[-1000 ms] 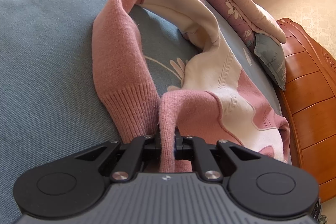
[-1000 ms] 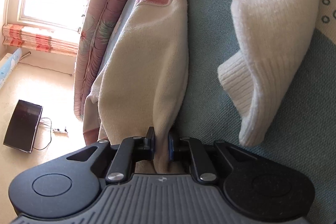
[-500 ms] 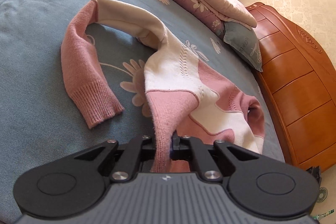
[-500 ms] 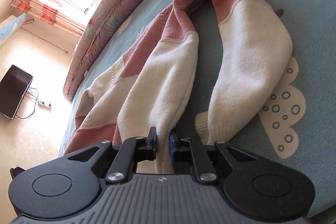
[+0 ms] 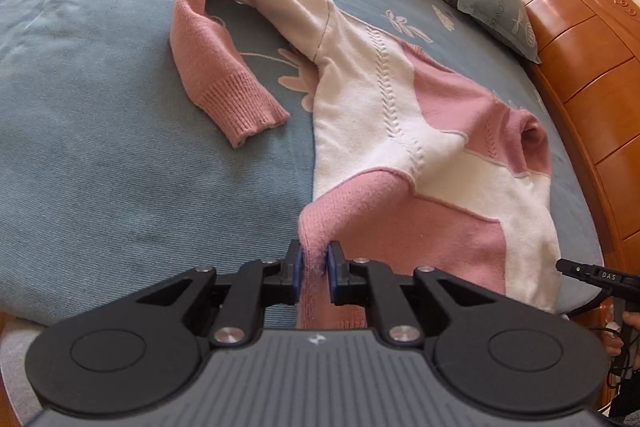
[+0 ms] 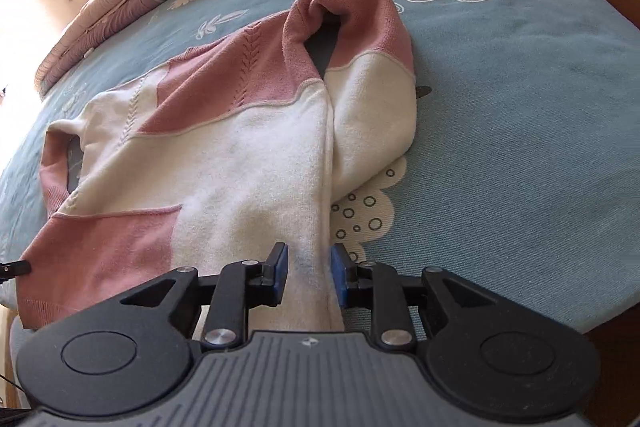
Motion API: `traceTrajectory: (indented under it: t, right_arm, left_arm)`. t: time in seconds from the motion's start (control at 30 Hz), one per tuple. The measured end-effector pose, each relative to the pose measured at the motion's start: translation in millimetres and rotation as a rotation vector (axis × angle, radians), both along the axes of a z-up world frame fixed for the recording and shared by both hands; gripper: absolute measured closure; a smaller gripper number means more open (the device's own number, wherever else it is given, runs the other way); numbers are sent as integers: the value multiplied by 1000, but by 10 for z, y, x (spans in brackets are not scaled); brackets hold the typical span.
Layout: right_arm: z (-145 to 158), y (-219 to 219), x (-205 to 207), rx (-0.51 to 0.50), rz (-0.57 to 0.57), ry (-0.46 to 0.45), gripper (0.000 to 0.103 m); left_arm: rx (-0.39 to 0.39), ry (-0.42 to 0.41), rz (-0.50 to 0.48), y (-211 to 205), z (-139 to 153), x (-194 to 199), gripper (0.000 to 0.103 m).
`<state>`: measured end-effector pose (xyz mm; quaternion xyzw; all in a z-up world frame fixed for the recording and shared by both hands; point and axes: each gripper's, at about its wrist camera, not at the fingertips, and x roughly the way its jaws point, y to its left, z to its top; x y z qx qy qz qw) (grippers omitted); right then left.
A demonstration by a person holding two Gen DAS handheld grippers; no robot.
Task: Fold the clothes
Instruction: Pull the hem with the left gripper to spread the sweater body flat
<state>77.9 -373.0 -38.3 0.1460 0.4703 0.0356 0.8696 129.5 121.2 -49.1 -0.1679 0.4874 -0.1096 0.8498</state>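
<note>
Handling: you are working with a soft, limp knit — the pink-and-cream sweater (image 5: 384, 115) is draping and bunching wherever it is lifted, so you are better off pinching hem corners, cuffs or shoulder seams than the slack middle.
Left wrist view: your left gripper (image 5: 313, 269) is sitting at the near edge of the bed (image 5: 100, 147), its blue pads set either side of a raised ridge of pink hem. The jaws are narrowly parted and the knit is filling the gap — you are pinching it lightly at most.
Sweater in that view: the body is lying spread ahead of the gripper toward the wooden headboard (image 5: 580, 59); one sleeve is looping back on itself, its ribbed pink cuff (image 5: 244, 107) resting on the sheet, apart from the body.
Right wrist view: your right gripper (image 6: 307, 273) is straddling the cream hem with the jaws wider, and the pads are looking clear of the cloth — a loosened hold, as far as I can judge.
Sweater there: the body is lying flat ahead and to the left, and the other sleeve is doubling back along its right edge.
</note>
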Motion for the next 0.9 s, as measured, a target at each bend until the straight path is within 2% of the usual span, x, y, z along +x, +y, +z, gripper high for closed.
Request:
traceTrajectory:
  t: [0.03,0.13,0.2,0.33,0.4,0.5,0.63,0.77,0.83,0.9]
  right_arm:
    - [16,20,-32,-32,-4,-9,66]
    - [101,4,-84,-56,-25,-49,60]
    - [162,4,-72,-40,-31,-72,59]
    - [237,84,-10,-22,-12,-108,55]
    - [234,153,23,-7,8,-111,55]
    - [213,257,61,16,28,-112,55]
    - [187,327,92,46,31,-114,53]
    - [178,308,117,51,13,-115,50]
    - [173,287,144,47,3,-112,49]
    - [160,265,180,45,-9,-108,49]
  left_arm:
    - [4,-5,6,34,18,-12,92]
    - [20,-43,12,78,140,23,89]
    - [25,-77,5,57,236,88,80]
    - [21,-130,-27,-60,330,330,69]
    - [26,-137,-35,-107,290,512,62]
    - [33,-148,-45,-177,230,786,60]
    - [-22,-106,-4,-156,-37,1223,60]
    - [-31,-70,20,-173,-312,1554,60]
    - [-41,-71,24,-187,-362,1663,60]
    - [-52,-75,25,-201,-391,1760,55]
